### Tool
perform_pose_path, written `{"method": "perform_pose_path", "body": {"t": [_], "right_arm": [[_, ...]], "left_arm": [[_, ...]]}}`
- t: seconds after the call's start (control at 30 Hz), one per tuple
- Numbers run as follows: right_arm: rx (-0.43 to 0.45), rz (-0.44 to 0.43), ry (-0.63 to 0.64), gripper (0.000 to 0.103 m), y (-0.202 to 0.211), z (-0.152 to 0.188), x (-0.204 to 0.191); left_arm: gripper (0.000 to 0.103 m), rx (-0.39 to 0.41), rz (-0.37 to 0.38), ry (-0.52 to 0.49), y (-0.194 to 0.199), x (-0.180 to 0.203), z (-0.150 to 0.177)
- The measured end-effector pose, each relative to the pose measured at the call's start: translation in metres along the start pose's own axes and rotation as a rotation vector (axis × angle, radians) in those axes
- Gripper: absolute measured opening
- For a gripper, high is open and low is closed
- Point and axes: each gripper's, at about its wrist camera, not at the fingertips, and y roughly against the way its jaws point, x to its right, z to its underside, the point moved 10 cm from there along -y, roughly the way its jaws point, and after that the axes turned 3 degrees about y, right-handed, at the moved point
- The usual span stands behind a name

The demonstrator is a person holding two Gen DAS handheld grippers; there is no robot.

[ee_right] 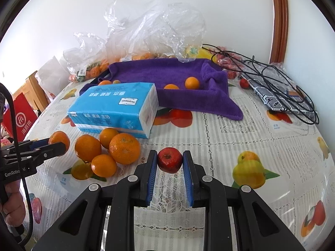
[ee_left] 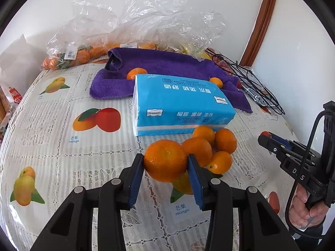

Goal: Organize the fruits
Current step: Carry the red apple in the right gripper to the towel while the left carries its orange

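My left gripper (ee_left: pixel 166 160) tilts down over the table (ee_left: pixel 62 146), blue pads clamped on a round, dimpled mandarin (ee_left: pixel 165 163) held just above the lace-patterned cloth. My right gripper (ee_right: pixel 170 161) angles down likewise, shut on a small glossy red apple (ee_right: pixel 170 160). Four loose mandarins (ee_right: pixel 124 148) huddle against the blue tissue pack (ee_right: pixel 117 106). On the purple towel (ee_right: pixel 178 71) lie perhaps four more; two are half hidden.
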Motion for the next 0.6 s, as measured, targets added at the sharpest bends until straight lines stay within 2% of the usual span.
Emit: {"method": "perform_pose_path", "body": {"t": [0.3, 0.6], "right_arm": [[0.046, 0.016, 0.025, 0.025, 0.01, -0.028, -0.003], [0.071, -0.005, 0.054, 0.025, 0.014, -0.049, -0.015]], "left_arm": [[0.04, 0.03, 0.063, 0.05, 0.007, 0.002, -0.028], [0.04, 0.054, 0.075, 0.068, 0.011, 0.004, -0.046]]}}
